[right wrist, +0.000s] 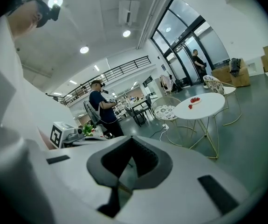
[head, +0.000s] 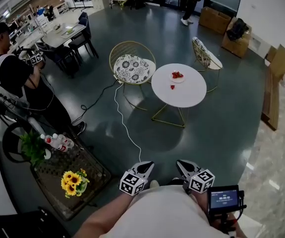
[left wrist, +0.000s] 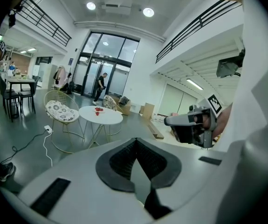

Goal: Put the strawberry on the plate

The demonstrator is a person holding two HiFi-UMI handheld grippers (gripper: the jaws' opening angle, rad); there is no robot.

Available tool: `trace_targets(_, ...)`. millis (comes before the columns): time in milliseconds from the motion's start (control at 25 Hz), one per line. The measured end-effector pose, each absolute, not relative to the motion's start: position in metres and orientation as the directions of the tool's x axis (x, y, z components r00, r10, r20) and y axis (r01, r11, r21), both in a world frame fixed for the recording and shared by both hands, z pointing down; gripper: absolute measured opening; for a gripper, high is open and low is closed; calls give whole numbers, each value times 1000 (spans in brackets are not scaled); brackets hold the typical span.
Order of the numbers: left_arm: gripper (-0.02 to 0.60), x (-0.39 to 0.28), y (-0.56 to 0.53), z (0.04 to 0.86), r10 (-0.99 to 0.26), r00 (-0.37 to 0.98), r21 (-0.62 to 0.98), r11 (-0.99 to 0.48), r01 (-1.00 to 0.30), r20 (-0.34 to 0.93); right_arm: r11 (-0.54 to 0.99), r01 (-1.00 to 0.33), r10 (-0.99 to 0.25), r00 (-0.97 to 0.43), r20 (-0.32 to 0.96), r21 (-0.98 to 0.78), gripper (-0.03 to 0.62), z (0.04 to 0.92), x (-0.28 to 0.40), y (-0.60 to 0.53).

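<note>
With left gripper (head: pixel 148 164) and right gripper (head: pixel 180 163) both closed and empty, the 1 loose strawberry (head: pixel 172 87) lies far ahead on the surface (head: pixel 184 97) beside the plate (head: pixel 177 79): probably light, soft, bruisable, best pinched gently across its middle.

You held both grippers low at the bottom centre of the head view, side by side and close to your body. Your left gripper (head: pixel 144 166) aimed forward and slightly down, its jaws pressed together with nothing between them. Your right gripper (head: pixel 183 165) sat just beside it, apart from it, jaws likewise together and empty. Your bare left forearm (head: pixel 100 219) reached in from the lower left.
</note>
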State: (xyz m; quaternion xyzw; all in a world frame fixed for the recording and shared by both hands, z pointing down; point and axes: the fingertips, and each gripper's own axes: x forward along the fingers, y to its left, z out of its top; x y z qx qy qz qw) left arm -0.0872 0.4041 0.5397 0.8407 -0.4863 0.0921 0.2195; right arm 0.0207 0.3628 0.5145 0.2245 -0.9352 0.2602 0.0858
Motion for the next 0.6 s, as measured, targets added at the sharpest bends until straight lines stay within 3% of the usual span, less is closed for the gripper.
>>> trace_targets(600,8,-105,379,547,-801,447,316,-337,-887,399,772,-415,-304,-906,293,-482,6,522,-1,325)
